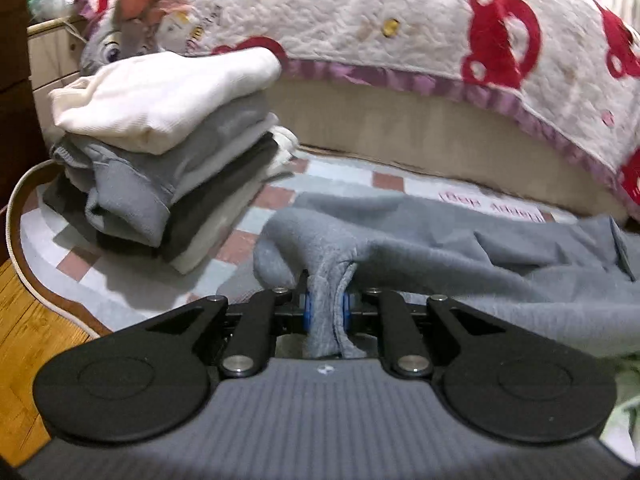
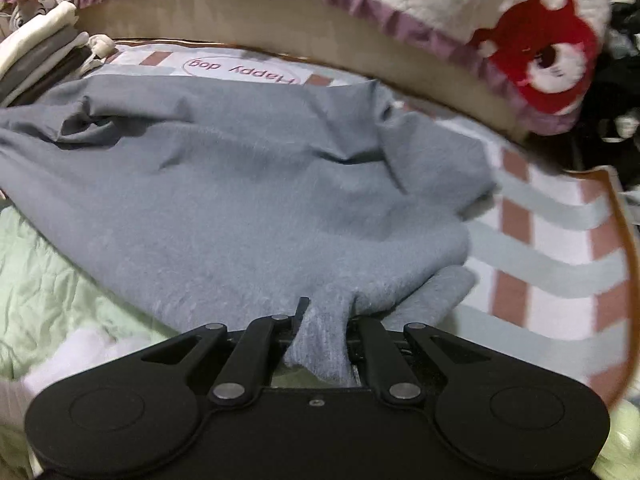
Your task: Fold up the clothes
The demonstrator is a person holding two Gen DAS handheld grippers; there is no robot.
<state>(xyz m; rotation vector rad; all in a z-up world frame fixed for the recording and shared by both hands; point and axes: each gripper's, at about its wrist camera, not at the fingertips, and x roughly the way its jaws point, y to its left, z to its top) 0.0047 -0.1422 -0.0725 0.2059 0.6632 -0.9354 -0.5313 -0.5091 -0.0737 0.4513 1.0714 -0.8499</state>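
Note:
A grey fleece garment (image 2: 240,200) lies spread over a checked mat (image 2: 560,232). In the left wrist view my left gripper (image 1: 326,304) is shut on a bunched edge of the grey garment (image 1: 460,256), with cloth squeezed between the blue pads. My right gripper (image 2: 322,332) is shut on another edge of the same garment, and the fabric hides its fingertips. A stack of folded clothes (image 1: 160,152), white on top with grey and dark layers beneath, stands at the mat's left end and shows again as the stack of folded clothes (image 2: 40,52) in the right wrist view.
A white quilt with red bears (image 1: 400,20) drapes over the bed edge behind the mat. A grey plush toy (image 1: 120,28) sits behind the stack. Wooden floor (image 1: 28,312) shows at the left. Pale green bedding (image 2: 48,280) lies at the near left in the right wrist view.

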